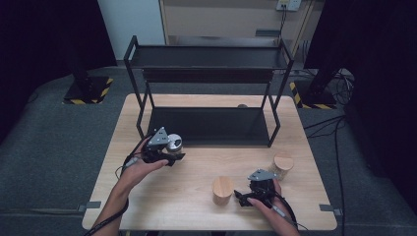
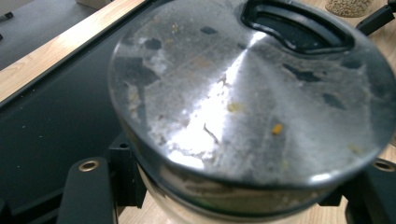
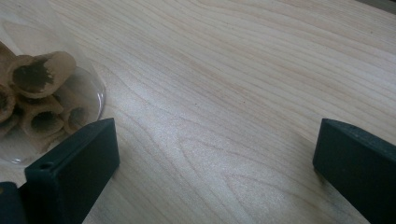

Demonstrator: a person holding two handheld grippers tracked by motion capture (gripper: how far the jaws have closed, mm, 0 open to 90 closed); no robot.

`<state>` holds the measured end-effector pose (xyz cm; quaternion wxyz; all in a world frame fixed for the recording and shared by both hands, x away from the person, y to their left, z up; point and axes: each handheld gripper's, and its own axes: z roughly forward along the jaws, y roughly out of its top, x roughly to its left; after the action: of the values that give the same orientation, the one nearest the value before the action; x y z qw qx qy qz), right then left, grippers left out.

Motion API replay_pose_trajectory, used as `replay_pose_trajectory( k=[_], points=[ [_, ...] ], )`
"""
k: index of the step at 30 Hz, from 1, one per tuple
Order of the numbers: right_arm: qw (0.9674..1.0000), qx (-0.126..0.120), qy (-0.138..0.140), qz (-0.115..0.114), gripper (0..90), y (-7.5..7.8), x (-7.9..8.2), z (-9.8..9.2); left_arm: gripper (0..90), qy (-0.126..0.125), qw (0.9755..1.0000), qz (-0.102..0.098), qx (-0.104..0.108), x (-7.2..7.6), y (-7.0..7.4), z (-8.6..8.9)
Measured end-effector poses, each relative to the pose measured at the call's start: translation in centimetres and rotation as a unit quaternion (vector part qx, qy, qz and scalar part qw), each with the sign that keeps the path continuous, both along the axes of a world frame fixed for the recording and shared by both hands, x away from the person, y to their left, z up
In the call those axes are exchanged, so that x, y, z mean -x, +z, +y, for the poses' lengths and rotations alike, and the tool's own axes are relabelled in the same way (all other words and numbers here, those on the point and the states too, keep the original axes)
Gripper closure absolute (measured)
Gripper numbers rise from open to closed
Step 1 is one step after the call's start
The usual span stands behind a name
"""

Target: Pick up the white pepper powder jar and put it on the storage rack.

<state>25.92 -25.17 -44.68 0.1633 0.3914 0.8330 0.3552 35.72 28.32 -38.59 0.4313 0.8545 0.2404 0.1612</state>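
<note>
My left gripper [image 1: 172, 151] is shut on a glass jar with a scuffed metal lid [image 1: 174, 143], just in front of the black rack's lower shelf [image 1: 211, 125]. In the left gripper view the lid [image 2: 252, 93] looms large, with a black jaw pressed against each side of the jar and the left gripper [image 2: 233, 191] closed around it. My right gripper [image 1: 242, 196] rests on the table near the front edge, beside a jar with a wooden lid [image 1: 222, 189]. In the right gripper view the right gripper [image 3: 217, 144] stands open over bare wood, and a glass jar of brown rolled sticks [image 3: 42, 98] sits at the left.
A two-level black metal rack [image 1: 209, 56] stands across the back half of the wooden table [image 1: 196, 172]. A second wooden-lidded jar [image 1: 282, 163] stands at the right; a jar of pale grains [image 2: 348, 5] shows far off in the left gripper view. Cables trail over the floor at the right.
</note>
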Motion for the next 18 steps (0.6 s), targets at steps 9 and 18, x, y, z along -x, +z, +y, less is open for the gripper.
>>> replay_pose_trajectory(
  k=[9, 18],
  points=[
    [1.0, 0.0, -0.002, 0.001, 0.5, 0.0, 0.1, 0.0, 29.0, 0.007, 1.0, -0.003, -0.002, -0.8, 0.3, -0.4],
    [1.0, 0.0, -0.002, 0.001, 0.5, 0.0, 0.1, 0.0, 29.0, 0.009, 0.9999, -0.001, -0.009, -1.8, 0.7, -1.0]
  ],
)
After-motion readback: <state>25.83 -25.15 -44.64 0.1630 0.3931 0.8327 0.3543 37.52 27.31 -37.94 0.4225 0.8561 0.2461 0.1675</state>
